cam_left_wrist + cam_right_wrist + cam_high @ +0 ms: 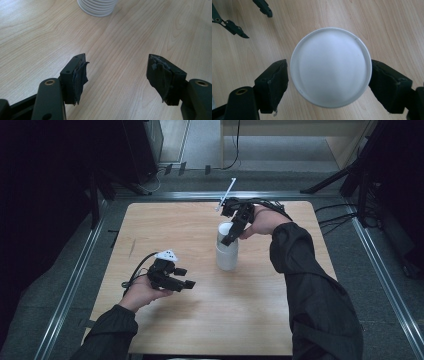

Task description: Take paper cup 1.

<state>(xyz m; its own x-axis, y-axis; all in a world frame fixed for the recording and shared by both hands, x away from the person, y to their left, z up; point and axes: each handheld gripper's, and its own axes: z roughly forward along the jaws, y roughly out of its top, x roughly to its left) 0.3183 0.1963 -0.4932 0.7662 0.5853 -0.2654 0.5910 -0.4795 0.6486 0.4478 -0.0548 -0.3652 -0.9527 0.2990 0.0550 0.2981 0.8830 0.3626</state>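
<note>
A stack of white ridged cups (227,252) stands upside down near the middle of the wooden table (175,225). My right gripper (231,236) hangs over it and points down. In the right gripper view the top cup's round base (330,66) sits between the two pads; the left pad stands a sliver off the rim and the right pad is at the rim. My left gripper (185,277) is held low over the table to the stack's left, open, with bare wood between its pads (117,72). The stack's bottom (97,7) lies ahead of it. The left gripper (249,18) is also seen farther off.
A thin white rod (226,195) sticks up at the table's far edge behind the right hand. Metal rails (75,275) frame the table. Black stands and cables (345,215) lie at the far right. Bare wood stretches in front of the stack.
</note>
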